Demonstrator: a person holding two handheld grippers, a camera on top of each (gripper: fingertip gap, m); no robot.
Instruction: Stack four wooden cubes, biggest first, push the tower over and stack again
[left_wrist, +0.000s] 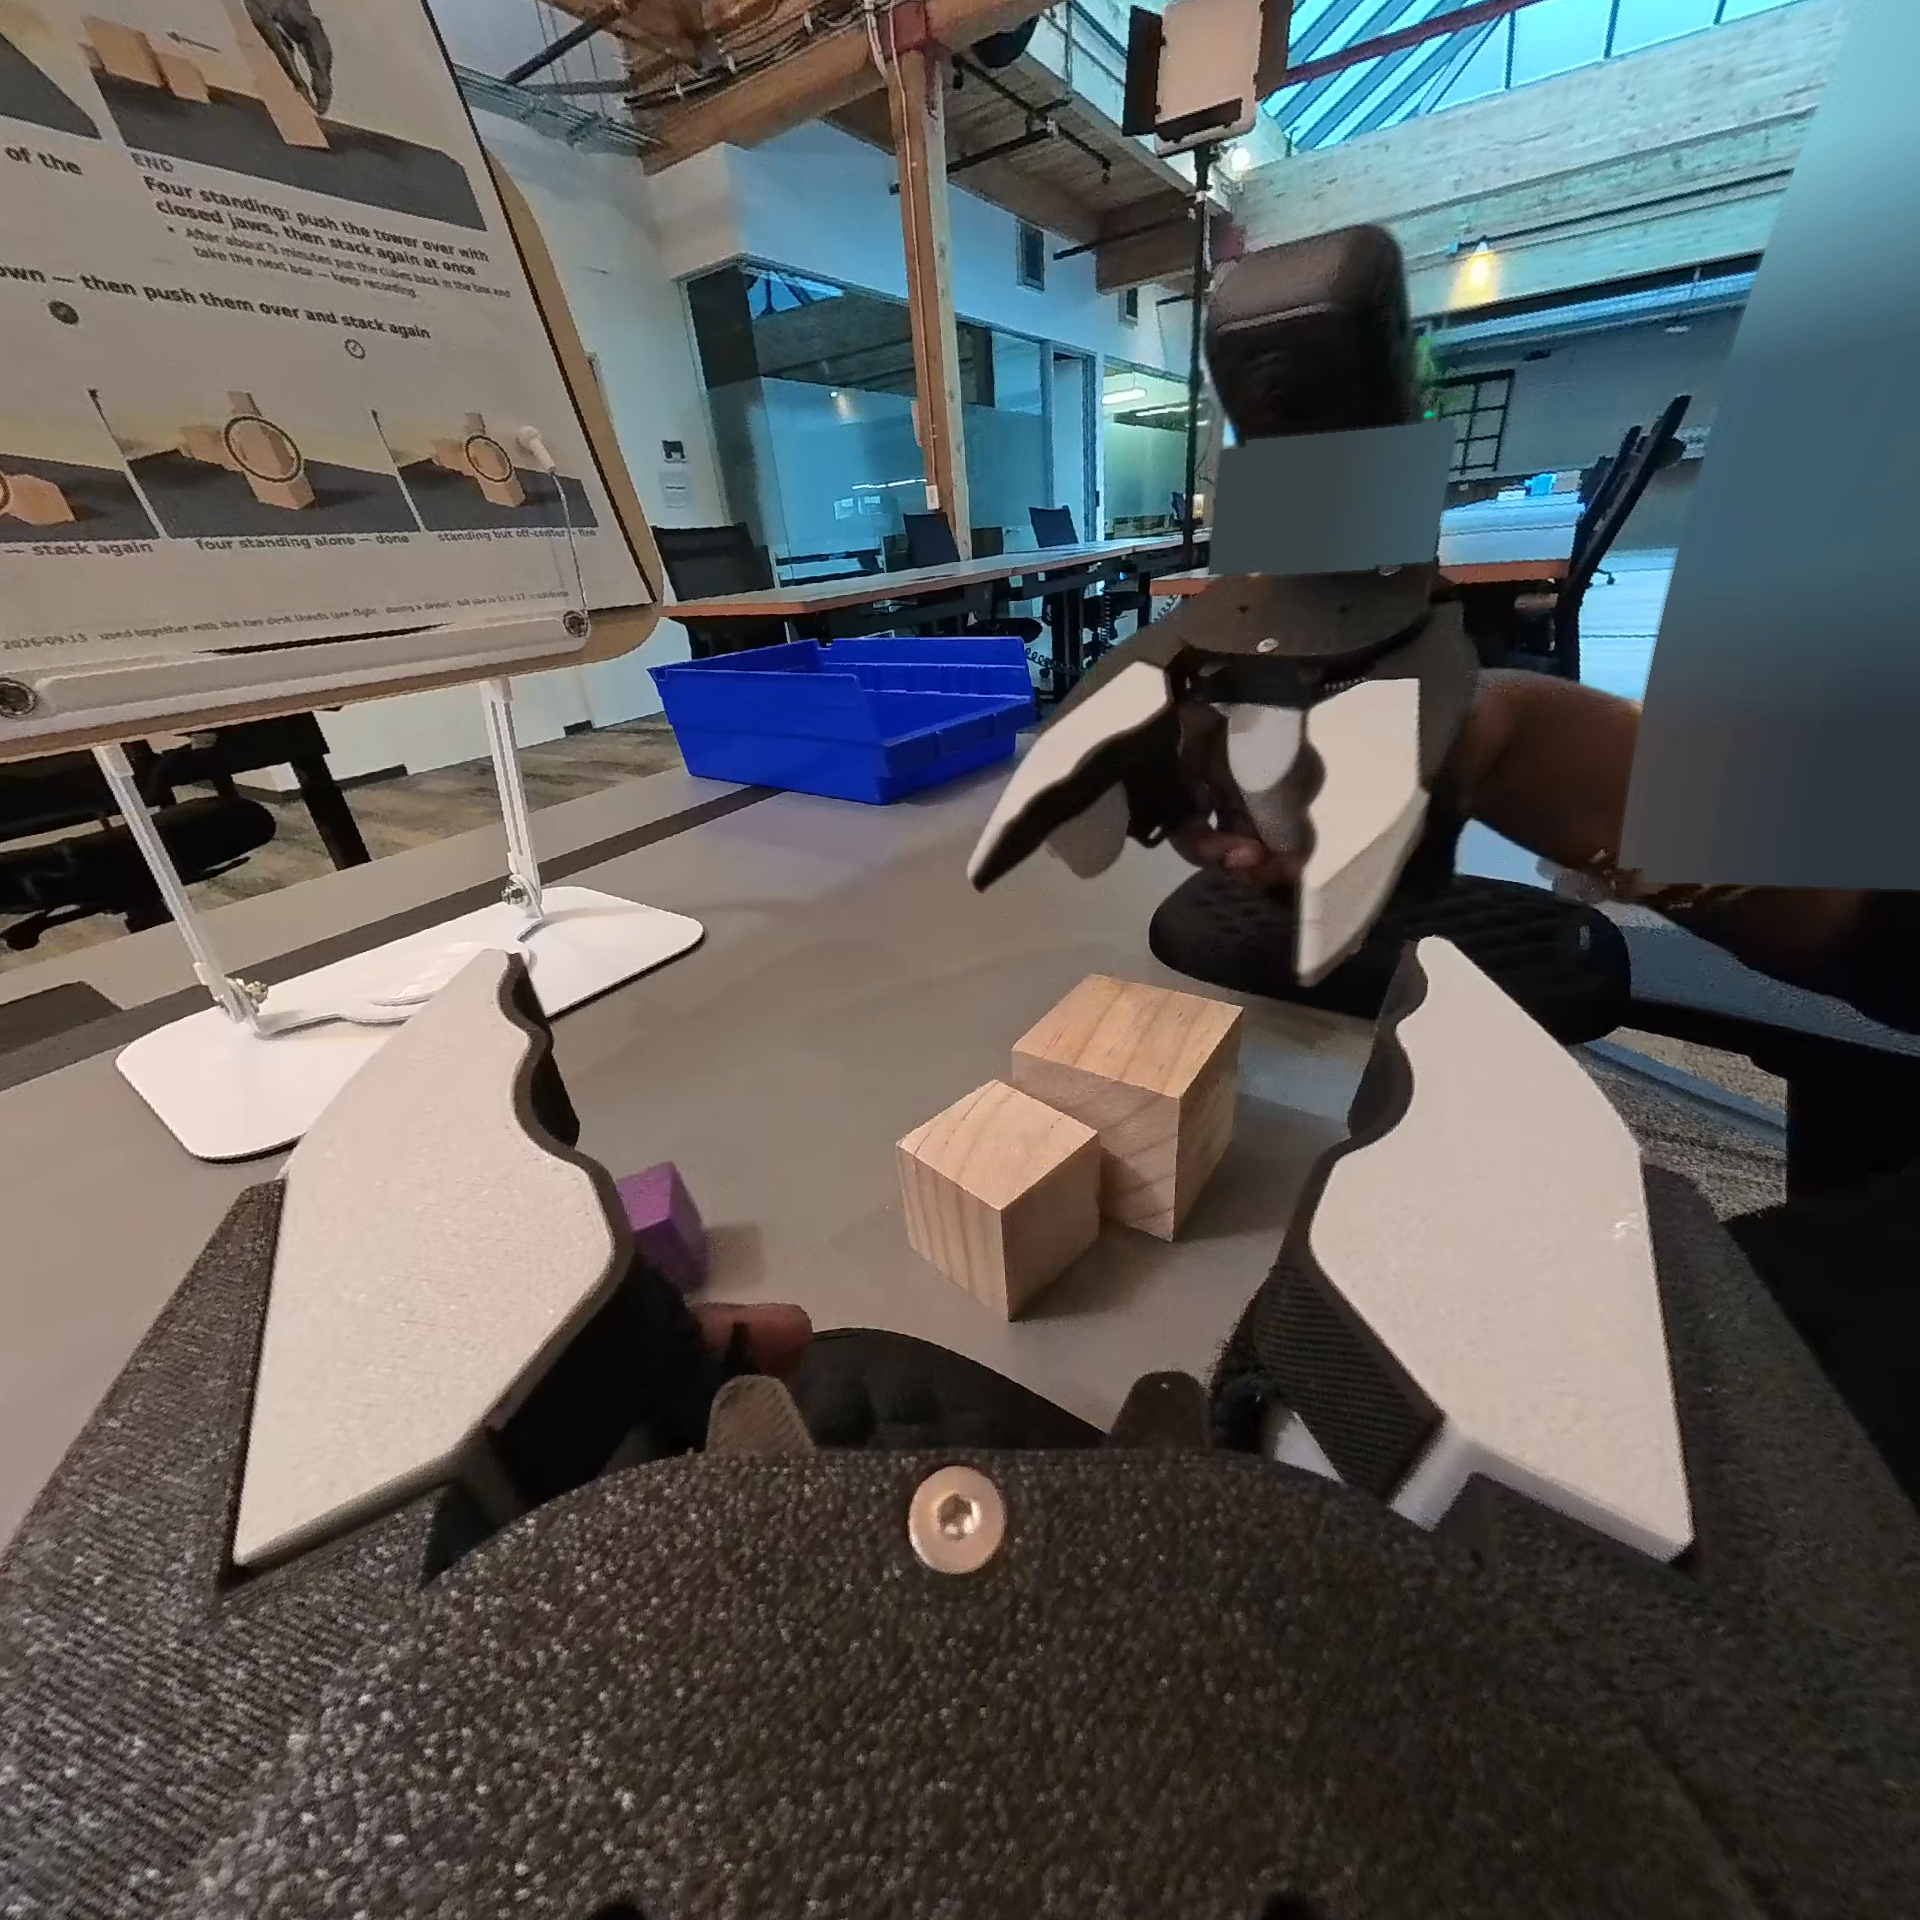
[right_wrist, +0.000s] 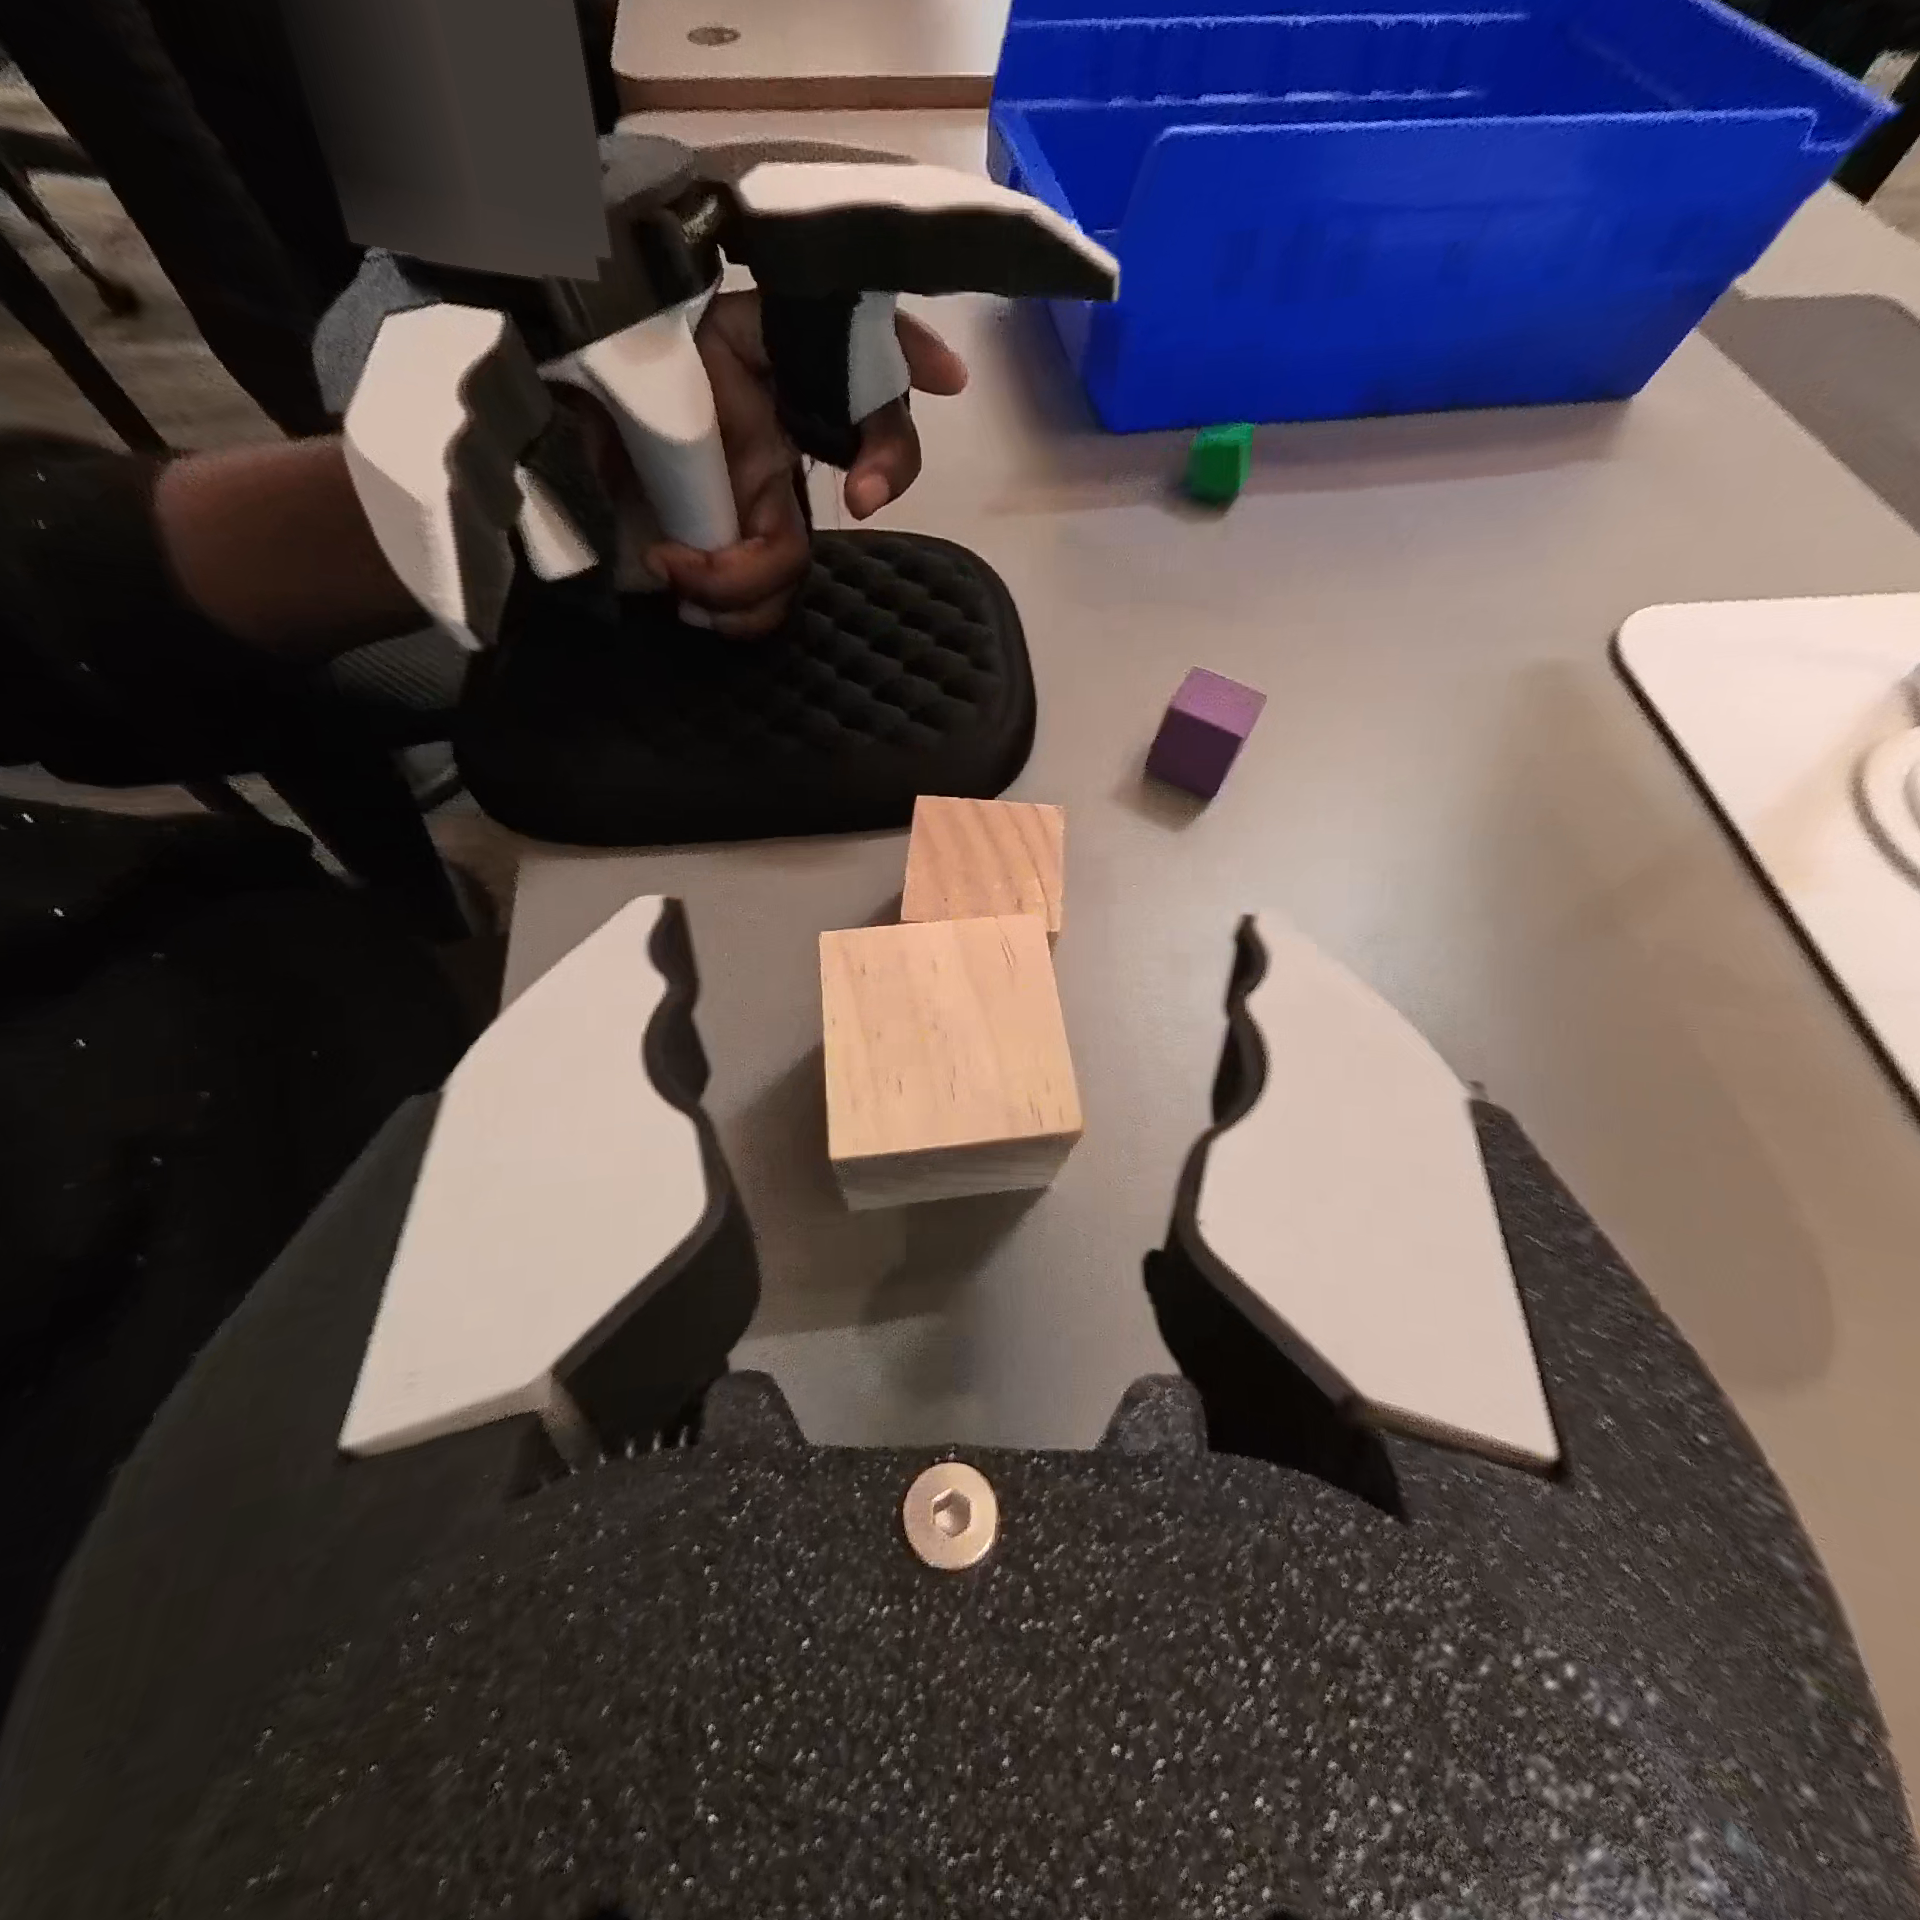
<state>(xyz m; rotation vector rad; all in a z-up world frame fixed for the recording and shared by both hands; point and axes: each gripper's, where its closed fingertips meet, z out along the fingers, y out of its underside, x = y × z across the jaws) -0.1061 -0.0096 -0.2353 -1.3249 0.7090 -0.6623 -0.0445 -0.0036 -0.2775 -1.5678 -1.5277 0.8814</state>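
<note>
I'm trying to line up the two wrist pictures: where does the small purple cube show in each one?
Left wrist view: the purple cube sits low and left of centre, partly hidden behind the left gripper's near finger, left of the two wooden blocks.
Right wrist view: it stands in the open, right of centre, beyond and to the right of the blocks.
Shared landmark: the blue bin on the grey table.

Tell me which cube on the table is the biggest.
The larger wooden cube, between the right tool's open fingers; the other wooden cube, purple cube and green cube are smaller.

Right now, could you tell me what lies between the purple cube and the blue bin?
A small green cube, close to the blue bin; the right wrist view shows it beyond the purple cube.
</note>
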